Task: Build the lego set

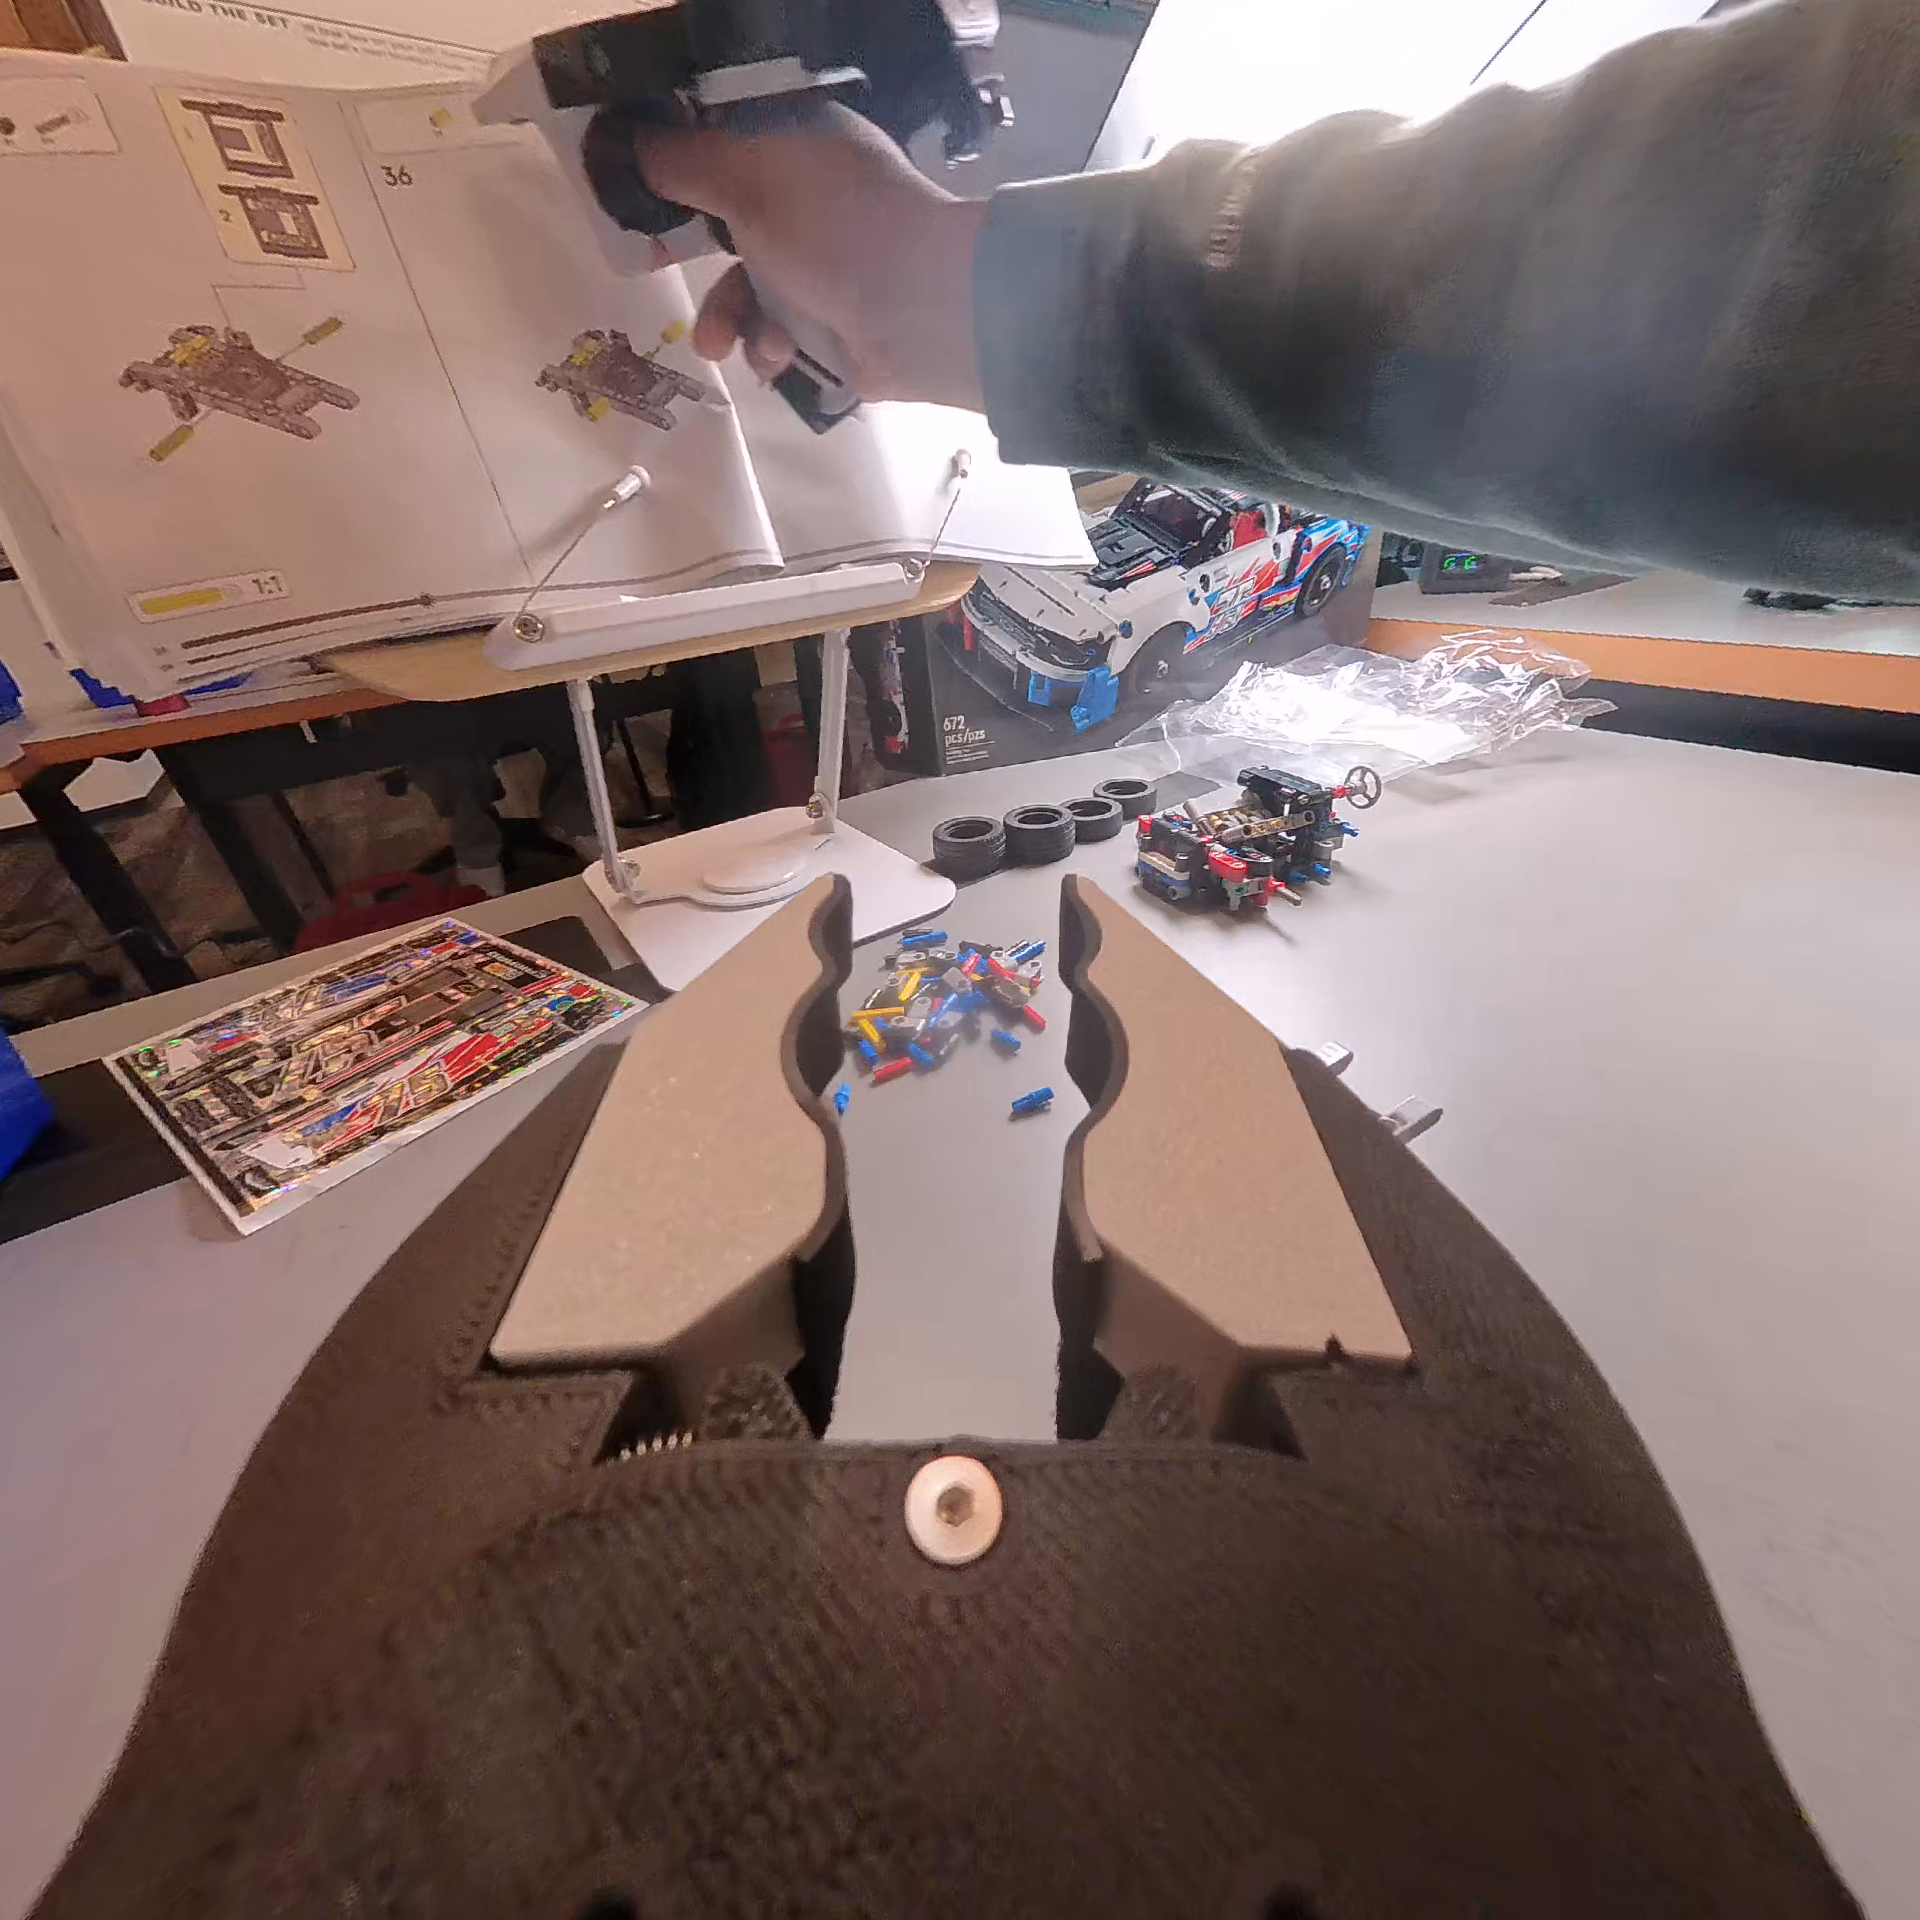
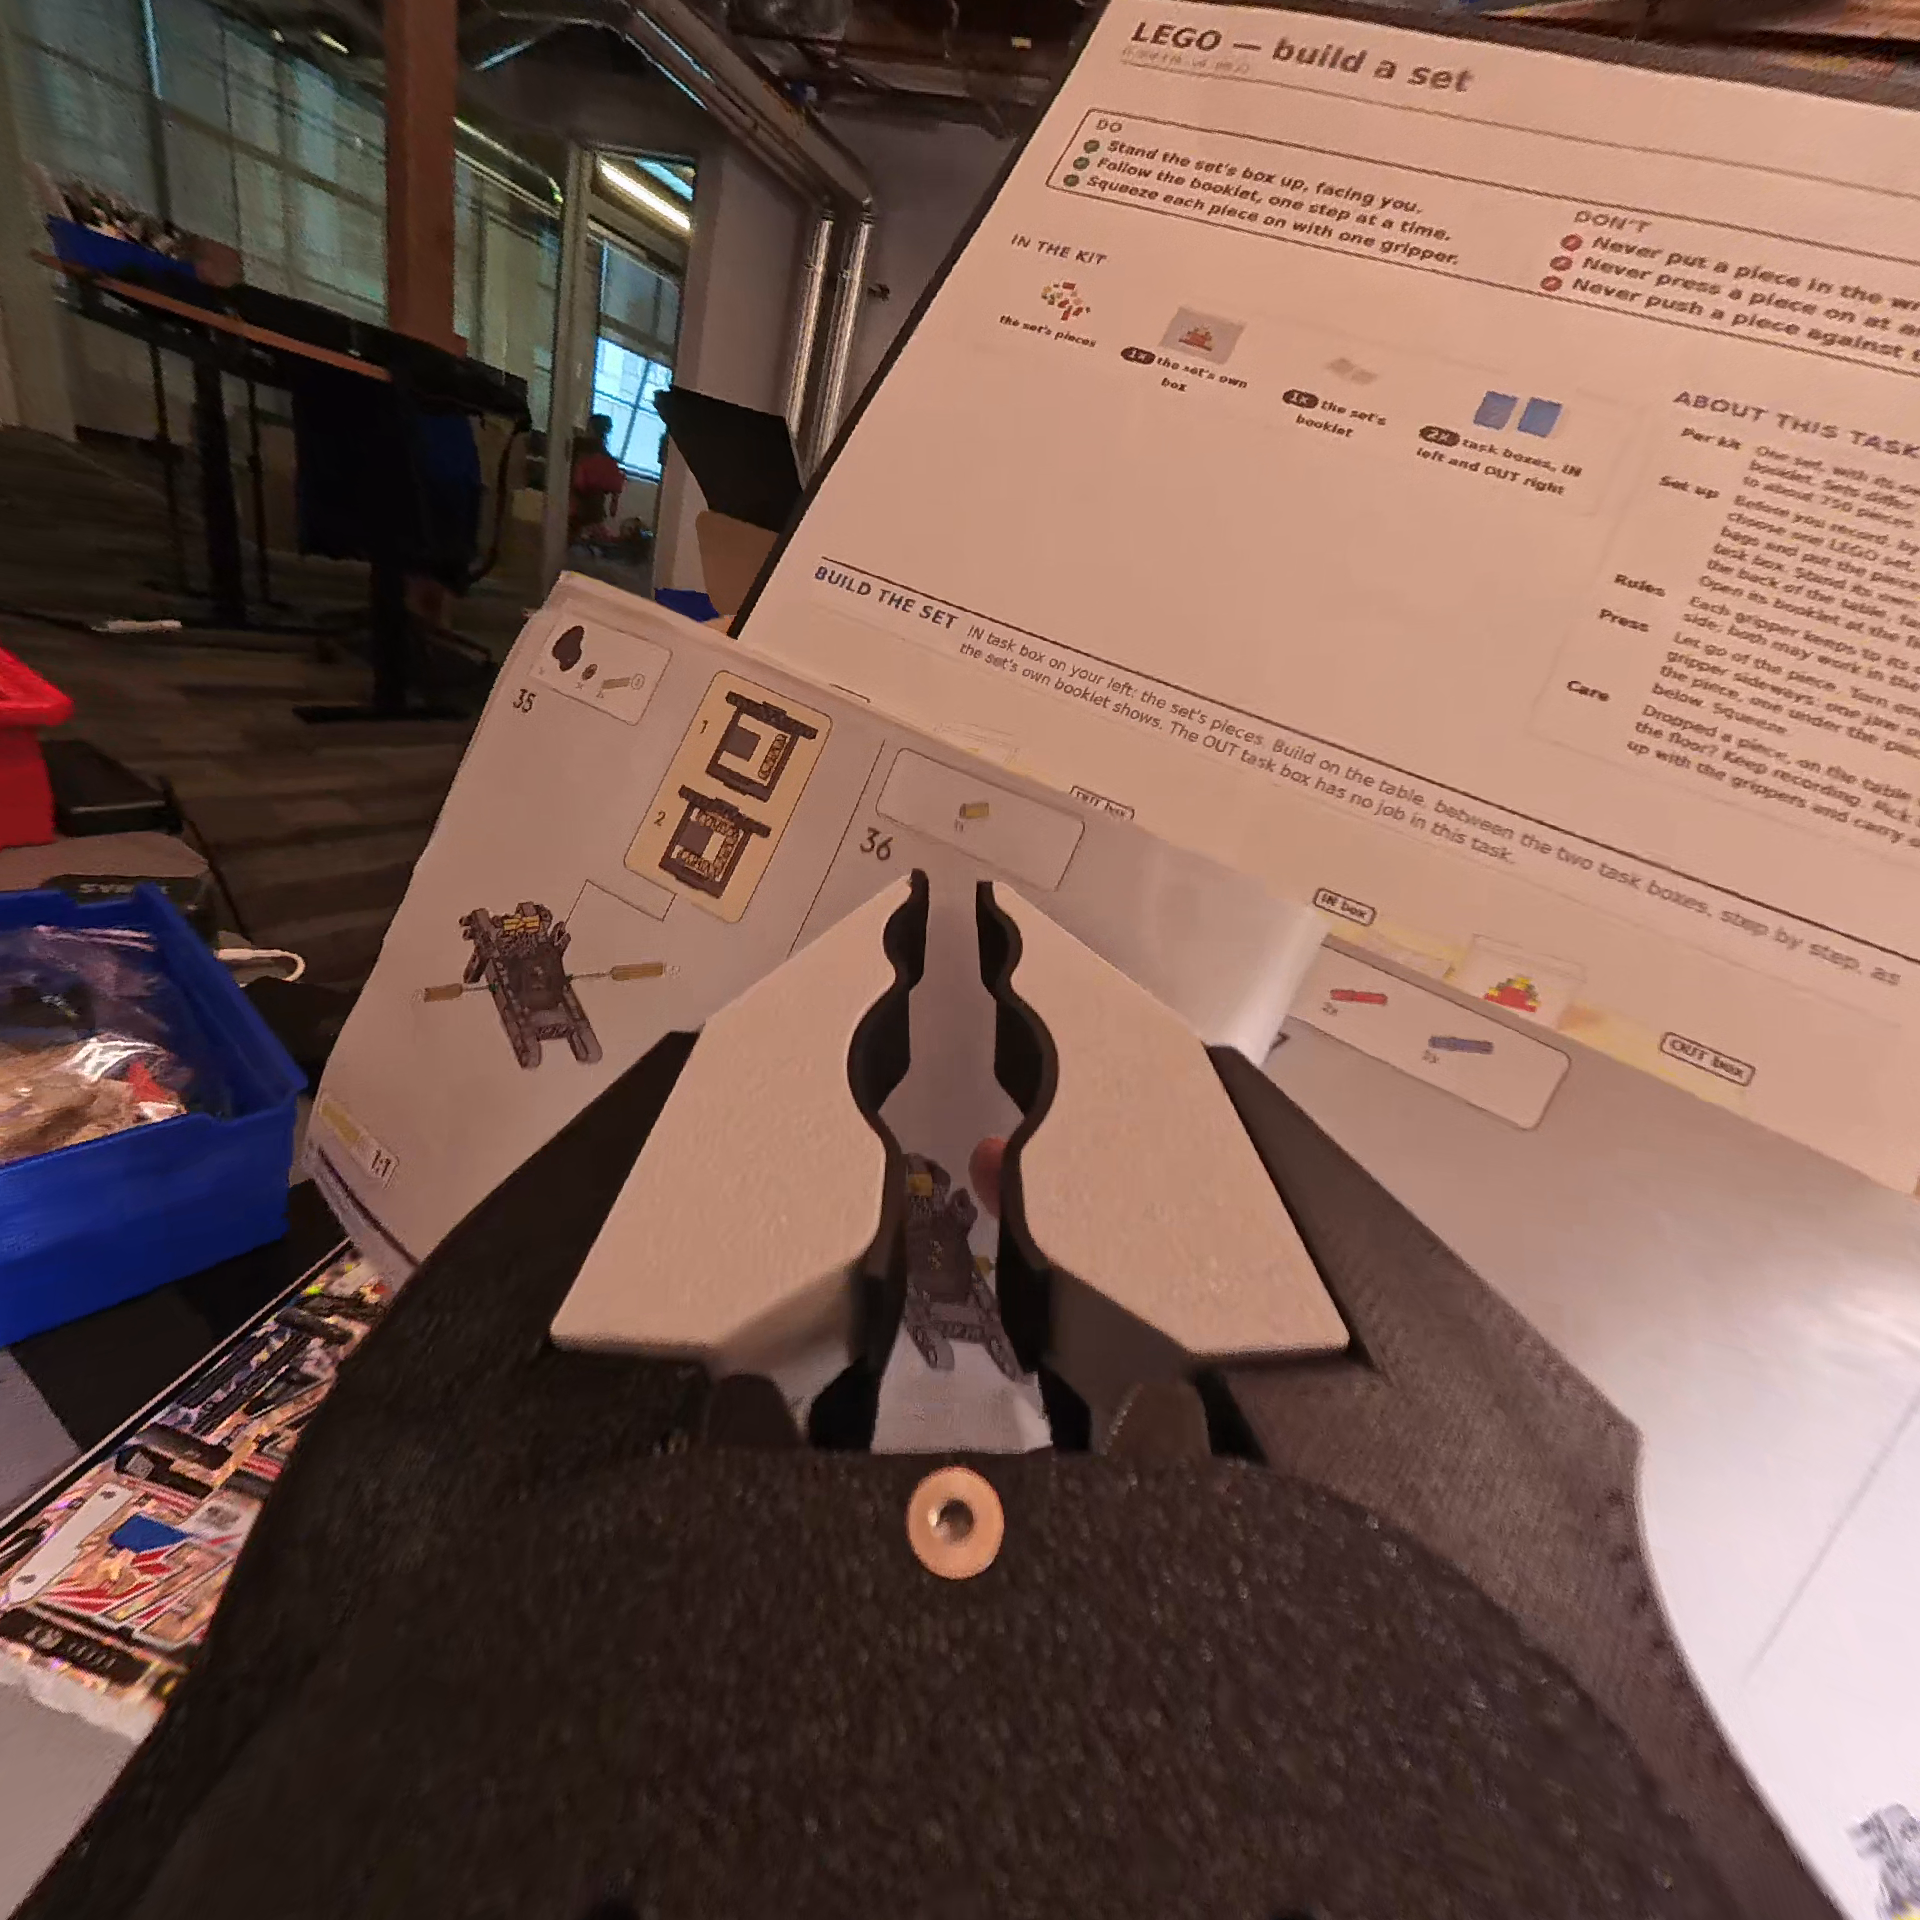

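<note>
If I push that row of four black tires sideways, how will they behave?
The tires lie flat on the grey table, so they'll probably slide, not roll. They look like rubber, so they may drag. They seem separate and could scatter.

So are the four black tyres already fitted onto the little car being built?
No, the four tyres lie loose in a row on the table, left of the half-built car and apart from it.

Grey table [image 1: 1558, 1143] carries loose pieces [image 1: 940, 1003], four tyres [image 1: 1039, 826], chassis [image 1: 1247, 836], sticker sheet [image 1: 364, 1060], stand base [image 1: 769, 894]
</note>
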